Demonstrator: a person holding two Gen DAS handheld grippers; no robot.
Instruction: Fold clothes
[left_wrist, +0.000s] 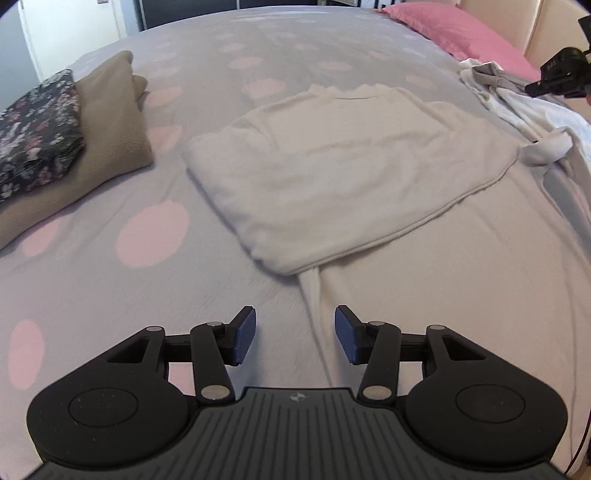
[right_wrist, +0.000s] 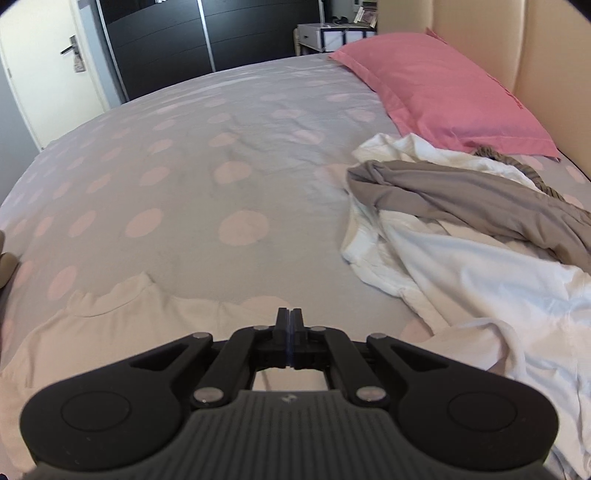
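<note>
- Right now the cream top (left_wrist: 332, 162) lies half folded in the middle of the bed (left_wrist: 110, 295), its far part doubled over, a long unfolded panel running back toward the left gripper (left_wrist: 295, 338).
- Left gripper: jaws apart, nothing between the blue pads (left_wrist: 245, 338); it hangs just over the near edge of that panel.
- Right gripper (right_wrist: 290, 321): clenched on itself, with no cloth seen between its fingers, hovering near the top's scalloped neckline (right_wrist: 110, 299).
- To do the next fold well, I would say each gripper should pinch a near corner of the panel, lift only slightly, and lay it square over the folded part so the edges meet; the knit looks soft and likely to drag.
- Only the left view shows the finished stack at left, a floral piece (left_wrist: 37, 129) on a tan one (left_wrist: 110, 122).
- Only the right view shows the waiting heap properly: a grey garment (right_wrist: 461, 195) over white ones (right_wrist: 461, 280), beside the pink pillow (right_wrist: 443, 92).
</note>
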